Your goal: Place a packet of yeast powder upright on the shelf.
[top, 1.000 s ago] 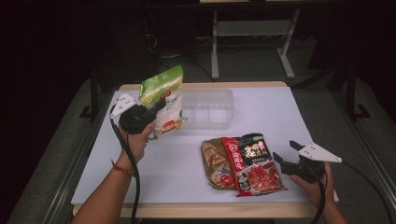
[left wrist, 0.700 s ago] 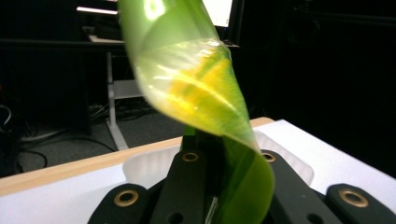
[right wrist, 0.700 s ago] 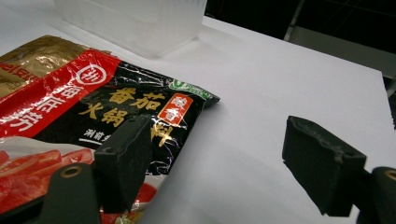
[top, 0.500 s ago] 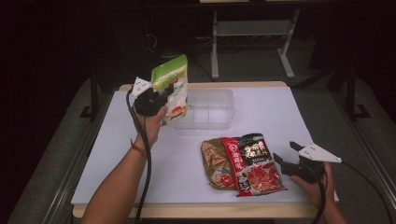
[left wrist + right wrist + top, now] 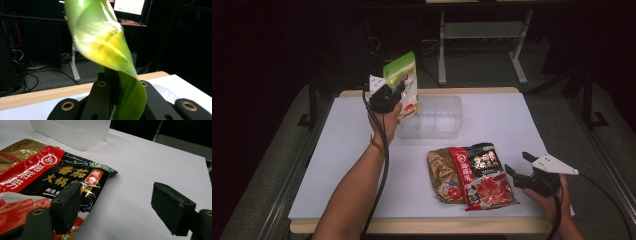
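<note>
- High view, left side: left gripper (image 5: 393, 91), raised above the table (image 5: 337, 150) in the person's left hand (image 5: 384, 120), jaws closed on a green packet (image 5: 403, 82).
- Green packet: held upright in the air, its lower part pinched between the jaws, its green top standing above them and tilted a little to the right; white and red print below the green band.
- Left gripper view: the same packet (image 5: 107, 50) rises from between the two black jaws, its film curled and bent over the right-hand jaw.
- Clear plastic box (image 5: 434, 117): on the table just to the right of and below the left gripper, open top, nothing visible inside; the held packet hangs over its left end.
- Brown packet (image 5: 441, 172): flat on the table, between the two grippers, partly under the next item.
- Red and black packet (image 5: 479, 175): flat, overlapping the brown one, just left of the right gripper.
- Right gripper (image 5: 518, 165): low at the table's near right edge in the right hand (image 5: 552, 200), jaws wide apart, holding nothing.
- Right gripper view: the left-hand jaw sits over the corner of the red and black packet (image 5: 50, 182); the right-hand jaw is over bare table.
</note>
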A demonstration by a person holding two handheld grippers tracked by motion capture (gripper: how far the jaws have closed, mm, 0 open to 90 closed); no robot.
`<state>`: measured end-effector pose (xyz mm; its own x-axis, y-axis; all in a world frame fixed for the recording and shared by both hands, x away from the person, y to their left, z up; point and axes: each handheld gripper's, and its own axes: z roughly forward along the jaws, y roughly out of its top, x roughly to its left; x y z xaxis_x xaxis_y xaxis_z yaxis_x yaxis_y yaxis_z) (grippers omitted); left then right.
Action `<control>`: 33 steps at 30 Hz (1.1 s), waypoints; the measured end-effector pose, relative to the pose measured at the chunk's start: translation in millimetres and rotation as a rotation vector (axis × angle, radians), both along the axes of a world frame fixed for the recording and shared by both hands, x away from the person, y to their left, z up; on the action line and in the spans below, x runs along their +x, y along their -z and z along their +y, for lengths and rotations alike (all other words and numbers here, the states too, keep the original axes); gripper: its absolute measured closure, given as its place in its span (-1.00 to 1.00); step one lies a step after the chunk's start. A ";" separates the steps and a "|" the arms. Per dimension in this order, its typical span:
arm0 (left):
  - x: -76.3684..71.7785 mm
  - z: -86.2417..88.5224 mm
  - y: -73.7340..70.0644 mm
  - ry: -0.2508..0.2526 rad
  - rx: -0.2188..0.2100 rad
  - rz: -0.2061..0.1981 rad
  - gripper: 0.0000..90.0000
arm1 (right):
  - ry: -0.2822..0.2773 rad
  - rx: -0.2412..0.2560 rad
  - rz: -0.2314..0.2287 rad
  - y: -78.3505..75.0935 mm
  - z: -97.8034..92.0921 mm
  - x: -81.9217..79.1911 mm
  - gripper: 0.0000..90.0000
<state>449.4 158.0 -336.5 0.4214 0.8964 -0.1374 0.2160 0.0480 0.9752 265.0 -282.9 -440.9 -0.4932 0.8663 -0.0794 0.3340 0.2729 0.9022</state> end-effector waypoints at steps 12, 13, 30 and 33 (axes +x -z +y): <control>18.8 -1.7 30.8 -0.043 -0.115 0.012 0.94 | 0.000 -0.006 0.010 2.1 0.3 0.9 -0.48; 19.3 -2.3 33.7 -0.043 -0.117 0.011 0.94 | 0.000 -0.006 0.010 2.1 0.3 0.9 -0.48; 13.6 0.4 70.3 -0.010 -0.052 0.012 0.93 | -0.011 -0.014 0.016 3.7 2.1 1.3 -0.48; 11.6 1.1 70.9 0.002 -0.019 0.003 0.93 | -0.012 -0.018 0.020 4.1 2.4 1.5 -0.48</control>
